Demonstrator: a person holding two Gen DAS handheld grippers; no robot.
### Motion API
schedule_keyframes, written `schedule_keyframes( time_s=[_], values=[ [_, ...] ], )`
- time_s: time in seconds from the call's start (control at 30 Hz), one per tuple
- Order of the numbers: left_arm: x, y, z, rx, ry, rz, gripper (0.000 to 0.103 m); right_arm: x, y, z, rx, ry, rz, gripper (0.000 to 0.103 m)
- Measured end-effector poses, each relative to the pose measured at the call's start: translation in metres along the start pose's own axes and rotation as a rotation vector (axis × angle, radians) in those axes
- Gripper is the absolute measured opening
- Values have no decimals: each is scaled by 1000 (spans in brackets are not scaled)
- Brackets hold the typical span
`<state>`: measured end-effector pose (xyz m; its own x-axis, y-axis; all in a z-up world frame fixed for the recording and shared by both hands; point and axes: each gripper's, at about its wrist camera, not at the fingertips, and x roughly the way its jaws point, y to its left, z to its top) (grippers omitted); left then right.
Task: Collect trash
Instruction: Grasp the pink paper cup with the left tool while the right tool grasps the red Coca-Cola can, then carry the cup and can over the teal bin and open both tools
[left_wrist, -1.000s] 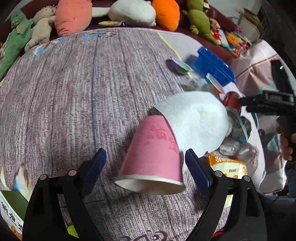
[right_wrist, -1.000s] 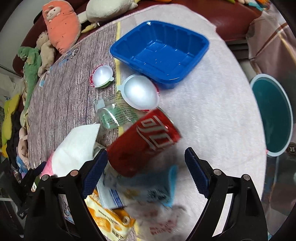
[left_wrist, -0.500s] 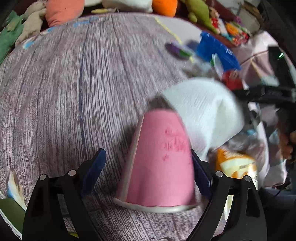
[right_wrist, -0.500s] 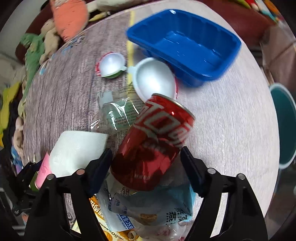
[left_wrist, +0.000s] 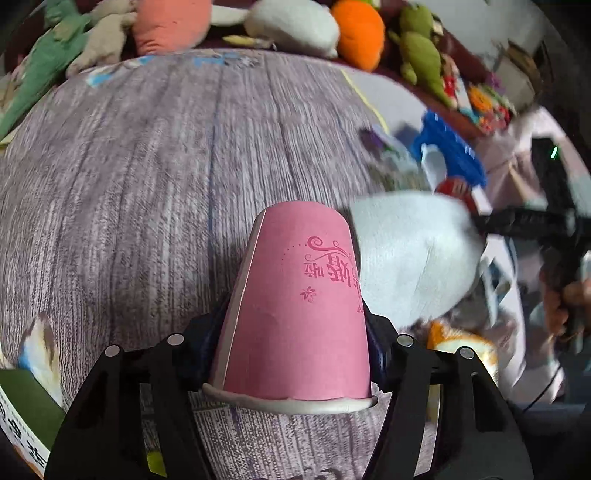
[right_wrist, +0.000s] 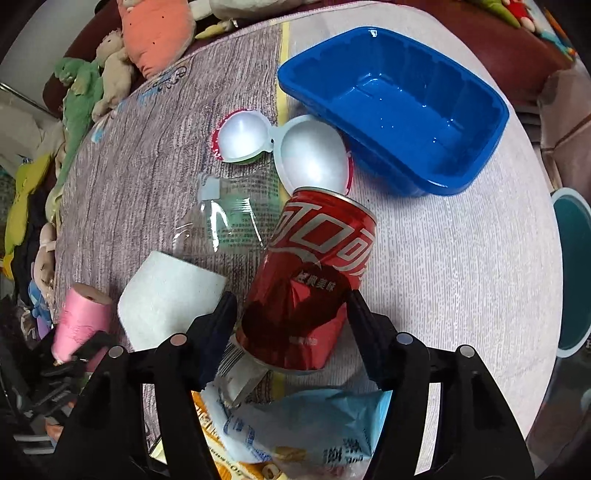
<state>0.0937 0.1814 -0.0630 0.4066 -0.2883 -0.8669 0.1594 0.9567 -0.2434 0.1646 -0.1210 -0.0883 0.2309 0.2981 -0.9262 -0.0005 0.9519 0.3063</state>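
My left gripper (left_wrist: 295, 332) is shut on an upside-down pink paper cup (left_wrist: 295, 310), its rim toward the camera. The cup also shows at the far left of the right wrist view (right_wrist: 79, 317). My right gripper (right_wrist: 291, 314) is shut on a dented red cola can (right_wrist: 310, 277), lying tilted with its top toward the blue tray (right_wrist: 476, 162). A white tissue (left_wrist: 413, 254) lies right of the cup and also shows in the right wrist view (right_wrist: 166, 299). A clear plastic wrapper (right_wrist: 229, 221), snack bags (right_wrist: 310, 432) and two foil-lined lids (right_wrist: 314, 155) lie around the can.
The round table (left_wrist: 129, 184) has a purple wood-grain cloth. Plush toys (left_wrist: 288, 26) line its far edge. A teal bin (right_wrist: 572, 273) stands on the floor past the table's right edge. A green box (left_wrist: 22, 413) sits at the near left.
Both grippers moved forward and closed: the left onto the pink cup, the right onto the red can. Both were open a second ago.
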Motion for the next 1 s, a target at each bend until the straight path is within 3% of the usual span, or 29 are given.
schedule_keyframes(
  time_s=[0.13, 0.2, 0.43, 0.73, 0.8, 0.93, 0.97, 1.0],
  values=[
    [-12, -10, 9, -37, -52, -28, 64, 12, -5, 0, 19, 4, 33, 58],
    [-15, -17, 11, -44, -66, -37, 64, 3, -2, -4, -13, -32, 28, 53],
    [-14, -60, 21, -4, -73, -70, 64, -36, -6, -9, -25, -116, 66, 50],
    [2, -84, 21, 17, -50, -76, 64, -24, -33, -23, -47, 9, 36, 51],
    [6, -87, 22, 12, -43, -75, 64, -20, -35, -20, -47, 12, 37, 59],
    [12, -92, 25, 17, -26, -60, 64, -8, -37, -13, -42, 23, 40, 61],
    [13, -93, 26, 17, -23, -58, 64, -4, -39, -12, -40, 21, 39, 59],
    [13, -94, 26, 18, -20, -54, 64, -3, -40, -12, -37, 10, 39, 45]
  ],
)
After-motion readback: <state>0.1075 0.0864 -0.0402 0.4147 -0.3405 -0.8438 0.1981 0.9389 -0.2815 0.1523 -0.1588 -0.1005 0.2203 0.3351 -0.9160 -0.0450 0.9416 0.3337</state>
